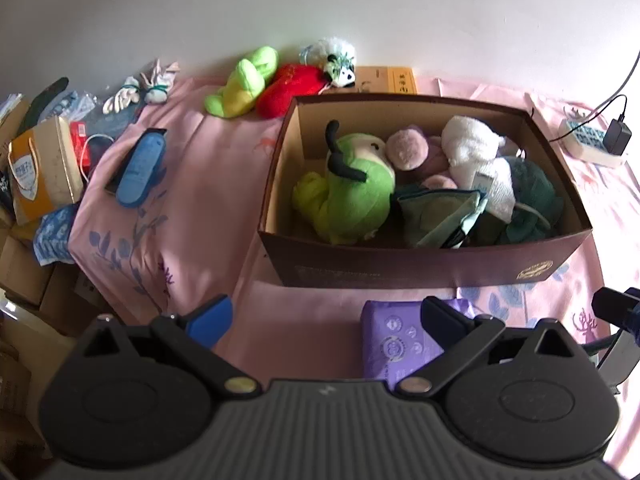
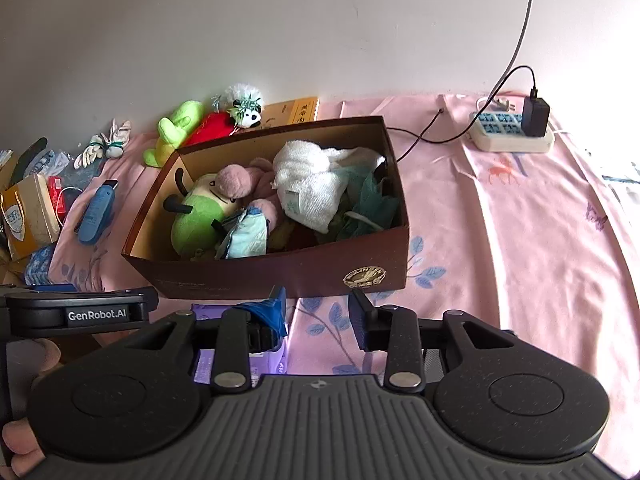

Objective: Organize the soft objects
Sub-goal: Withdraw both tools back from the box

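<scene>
The left tongs (image 1: 324,320) gape wide and empty over a purple packet (image 1: 394,340) at lower centre. The right tongs (image 2: 318,316) stand partly open, holding nothing. Above them, the brown box (image 1: 420,268) holds plush toys (image 1: 352,192) on the pink bed sheet (image 1: 192,184).

A pink floral bed sheet (image 2: 520,216) carries a brown box (image 2: 280,276), power strip (image 2: 512,136) and purple pack (image 1: 396,340).

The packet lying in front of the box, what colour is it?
Purple, with small white round symbols printed on it; the packet shows best in the left wrist view.
</scene>
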`<state>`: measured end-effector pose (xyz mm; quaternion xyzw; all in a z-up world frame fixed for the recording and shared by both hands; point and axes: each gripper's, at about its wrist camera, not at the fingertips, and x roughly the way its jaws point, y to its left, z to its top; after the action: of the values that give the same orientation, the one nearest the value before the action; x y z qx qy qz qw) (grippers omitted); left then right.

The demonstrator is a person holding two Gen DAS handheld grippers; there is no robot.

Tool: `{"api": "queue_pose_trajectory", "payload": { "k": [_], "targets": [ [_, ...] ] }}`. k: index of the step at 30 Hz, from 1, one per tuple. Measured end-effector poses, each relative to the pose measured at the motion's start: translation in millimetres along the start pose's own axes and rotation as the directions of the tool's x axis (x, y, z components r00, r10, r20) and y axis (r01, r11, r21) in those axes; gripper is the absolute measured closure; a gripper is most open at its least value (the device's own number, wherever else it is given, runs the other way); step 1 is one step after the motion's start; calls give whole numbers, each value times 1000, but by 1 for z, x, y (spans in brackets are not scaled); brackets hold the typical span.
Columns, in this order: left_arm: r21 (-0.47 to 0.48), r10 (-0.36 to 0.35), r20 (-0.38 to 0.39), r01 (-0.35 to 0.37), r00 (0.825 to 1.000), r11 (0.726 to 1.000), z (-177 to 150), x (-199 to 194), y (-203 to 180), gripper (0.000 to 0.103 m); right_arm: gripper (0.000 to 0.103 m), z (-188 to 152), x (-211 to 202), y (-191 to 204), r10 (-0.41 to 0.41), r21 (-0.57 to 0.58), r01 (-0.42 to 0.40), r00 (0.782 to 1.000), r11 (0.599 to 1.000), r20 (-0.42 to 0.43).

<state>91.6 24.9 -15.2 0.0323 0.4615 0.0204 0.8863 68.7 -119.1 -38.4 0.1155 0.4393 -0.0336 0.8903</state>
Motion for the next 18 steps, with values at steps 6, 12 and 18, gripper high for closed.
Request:
{"api": "queue_pose_trajectory", "payload": {
  "k": [6, 12, 18],
  "targets": [
    [64, 27, 81, -33, 996, 997, 17, -15, 3, 4, 86, 10, 1, 5, -15, 18, 15, 1000, 1000, -4],
    [131, 164, 298, -211, 940, 969, 46, -46, 30, 3, 85, 25, -3, 6, -65, 6, 65, 997, 998, 46],
    [126, 224, 375, -288, 900, 949, 63, -48, 72, 3, 85, 38, 4, 3, -97, 8, 96, 994, 995, 57]
  ]
}}
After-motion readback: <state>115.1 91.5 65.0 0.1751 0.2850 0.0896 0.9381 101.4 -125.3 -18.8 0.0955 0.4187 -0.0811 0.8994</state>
